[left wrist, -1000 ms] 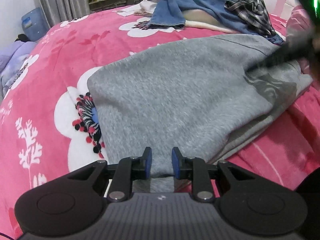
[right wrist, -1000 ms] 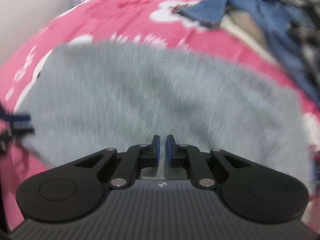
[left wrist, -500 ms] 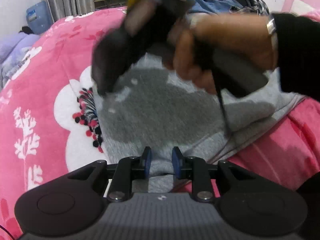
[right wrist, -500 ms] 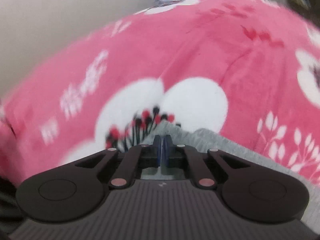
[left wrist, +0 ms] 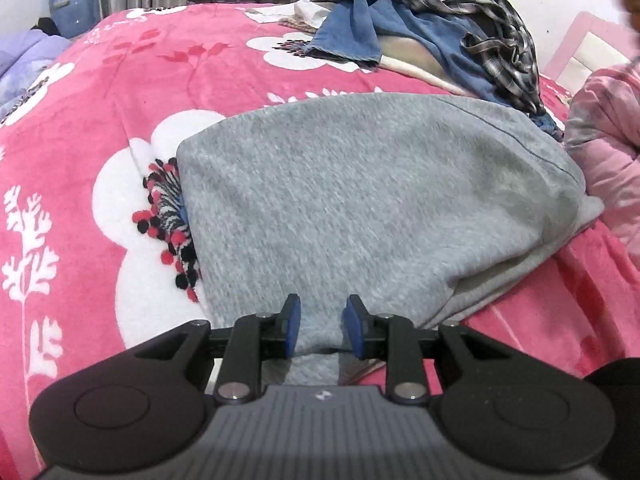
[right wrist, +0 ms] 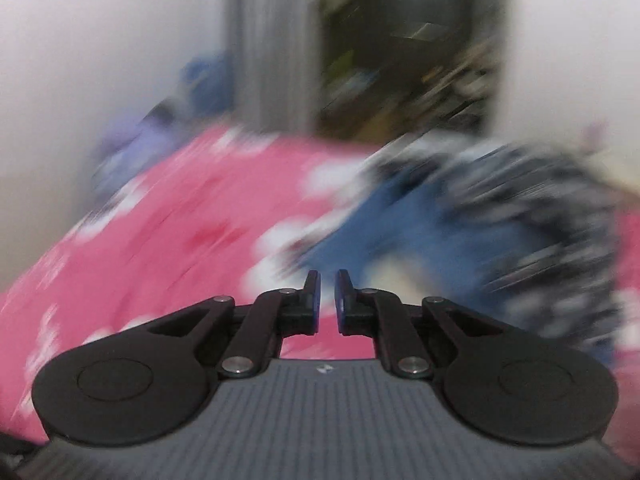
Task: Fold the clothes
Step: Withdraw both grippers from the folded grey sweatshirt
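A grey garment (left wrist: pixel 360 200) lies folded over itself on the pink flowered bed cover (left wrist: pixel 140 80). My left gripper (left wrist: pixel 320 308) sits at its near edge, and a bunch of grey cloth fills the gap between the blue pads (left wrist: pixel 291 322). Those jaws are opening but still pinch the cloth. In the right wrist view, which is badly blurred, my right gripper (right wrist: pixel 327 280) is raised above the bed. Its jaws are opening a narrow gap with nothing between them. It points toward the pile of blue and plaid clothes (right wrist: pixel 460 232).
A heap of denim, plaid and white clothes (left wrist: pixel 420 28) lies at the far side of the bed. A pink sleeve (left wrist: pixel 604 152) reaches in at the right. A blue bin (left wrist: pixel 72 0), lavender cloth (left wrist: pixel 24 56) and a curtain stand at the far left.
Half a second ago the right gripper and hand crossed over the grey garment, shut on its edge. Now it has let go and swung up and away. The left gripper stays put.
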`<state>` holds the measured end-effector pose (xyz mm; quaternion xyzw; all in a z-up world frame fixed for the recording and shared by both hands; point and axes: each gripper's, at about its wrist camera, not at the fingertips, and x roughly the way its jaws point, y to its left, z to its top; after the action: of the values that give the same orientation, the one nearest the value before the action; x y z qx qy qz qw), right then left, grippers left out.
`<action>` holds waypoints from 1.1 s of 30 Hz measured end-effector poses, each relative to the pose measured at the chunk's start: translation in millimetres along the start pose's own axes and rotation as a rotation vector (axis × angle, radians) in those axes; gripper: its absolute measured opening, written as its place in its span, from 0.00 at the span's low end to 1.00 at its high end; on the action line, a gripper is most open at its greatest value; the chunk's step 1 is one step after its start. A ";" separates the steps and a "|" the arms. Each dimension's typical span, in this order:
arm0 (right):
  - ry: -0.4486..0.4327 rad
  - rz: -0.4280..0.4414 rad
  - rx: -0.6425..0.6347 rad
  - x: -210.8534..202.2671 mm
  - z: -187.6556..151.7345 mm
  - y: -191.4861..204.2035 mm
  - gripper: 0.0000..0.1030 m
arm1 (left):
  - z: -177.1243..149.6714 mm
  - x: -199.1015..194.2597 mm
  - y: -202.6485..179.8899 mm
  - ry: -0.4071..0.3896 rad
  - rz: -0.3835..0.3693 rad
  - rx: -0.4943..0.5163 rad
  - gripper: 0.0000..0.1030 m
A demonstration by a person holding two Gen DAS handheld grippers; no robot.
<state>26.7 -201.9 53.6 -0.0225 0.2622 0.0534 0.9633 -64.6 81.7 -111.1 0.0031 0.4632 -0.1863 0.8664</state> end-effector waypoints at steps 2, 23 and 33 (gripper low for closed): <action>-0.038 -0.068 0.038 -33.3 9.2 -33.8 0.15 | 0.6 0.5 1.8 0.001 -0.006 -0.011 0.28; 0.340 0.056 0.010 19.4 -124.0 -42.1 0.33 | 6.4 -4.8 6.3 0.002 -0.027 -0.081 0.34; 0.326 0.569 -0.312 -16.8 -131.5 128.8 0.58 | 21.4 -30.7 60.7 -0.081 0.002 -0.194 0.51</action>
<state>-68.5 -84.9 -53.1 -0.1038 0.3969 0.3544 0.8403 -43.1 144.2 -84.4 -0.0879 0.4439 -0.1394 0.8808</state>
